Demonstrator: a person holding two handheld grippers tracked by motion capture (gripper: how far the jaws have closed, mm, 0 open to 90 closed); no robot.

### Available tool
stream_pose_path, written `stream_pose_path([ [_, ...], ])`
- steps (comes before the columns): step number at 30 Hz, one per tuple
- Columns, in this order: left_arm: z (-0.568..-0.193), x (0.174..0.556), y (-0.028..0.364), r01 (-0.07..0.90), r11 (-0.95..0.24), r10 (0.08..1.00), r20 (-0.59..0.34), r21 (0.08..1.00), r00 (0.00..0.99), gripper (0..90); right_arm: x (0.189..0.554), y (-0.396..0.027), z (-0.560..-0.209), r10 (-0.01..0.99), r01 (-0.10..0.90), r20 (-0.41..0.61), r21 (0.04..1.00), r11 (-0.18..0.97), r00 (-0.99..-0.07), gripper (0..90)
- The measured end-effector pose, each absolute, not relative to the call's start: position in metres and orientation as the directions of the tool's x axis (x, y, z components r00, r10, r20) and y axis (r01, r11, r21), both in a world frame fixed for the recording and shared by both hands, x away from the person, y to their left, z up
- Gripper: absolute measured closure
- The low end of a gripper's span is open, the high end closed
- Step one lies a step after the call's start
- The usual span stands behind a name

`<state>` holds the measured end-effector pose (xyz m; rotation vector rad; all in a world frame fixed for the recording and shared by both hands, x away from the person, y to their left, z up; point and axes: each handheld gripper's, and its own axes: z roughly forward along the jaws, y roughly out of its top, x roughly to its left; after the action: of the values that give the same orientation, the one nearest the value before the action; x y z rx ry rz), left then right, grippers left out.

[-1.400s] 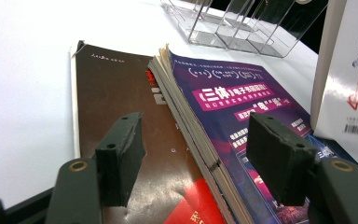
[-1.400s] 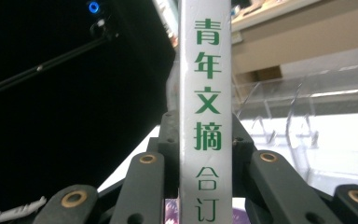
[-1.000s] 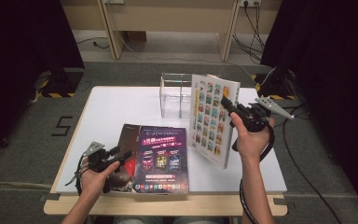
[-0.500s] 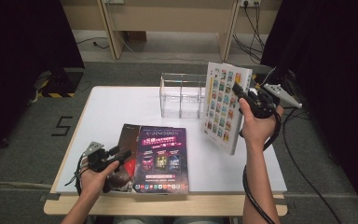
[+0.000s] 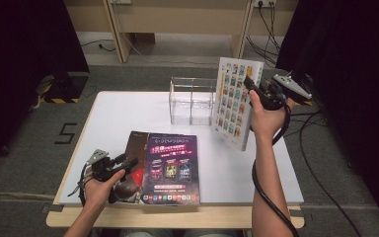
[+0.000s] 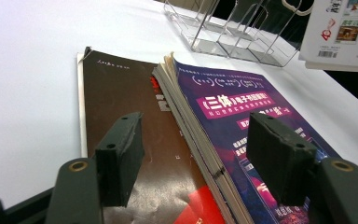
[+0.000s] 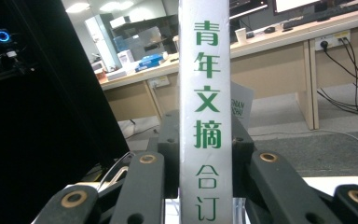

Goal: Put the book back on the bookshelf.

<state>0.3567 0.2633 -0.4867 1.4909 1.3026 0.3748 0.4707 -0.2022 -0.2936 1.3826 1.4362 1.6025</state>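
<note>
White-spined, the book stood nearly upright above the counter's far right part beside the clear rack, clamped by its spine between the pads of the right hand-held gripper, whose hand gripped below.

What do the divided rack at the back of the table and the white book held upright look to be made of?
The rack looks like clear acrylic or similar plastic: table and floor show through its walls, and its edges catch light. The white book is a thick paper volume with a printed cover, apparently glossy; its spine, with green characters, is pinched by the right tongs.
</note>
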Motion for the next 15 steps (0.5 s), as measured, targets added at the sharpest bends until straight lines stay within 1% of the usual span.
stream_pose_path([
  [8,-0.487,0.357,0.266,0.517,0.174,0.852,-0.391,0.838,0.347,35.7,0.489,-0.2,-0.293,0.91,0.218,0.306,0.943,-0.251,-0.279,74.0],
  [15,-0.486,0.356,0.265,0.512,0.172,0.852,-0.388,0.842,0.352,35.6,0.509,-0.191,-0.292,0.919,0.219,0.288,0.948,-0.232,-0.269,73.9],
])
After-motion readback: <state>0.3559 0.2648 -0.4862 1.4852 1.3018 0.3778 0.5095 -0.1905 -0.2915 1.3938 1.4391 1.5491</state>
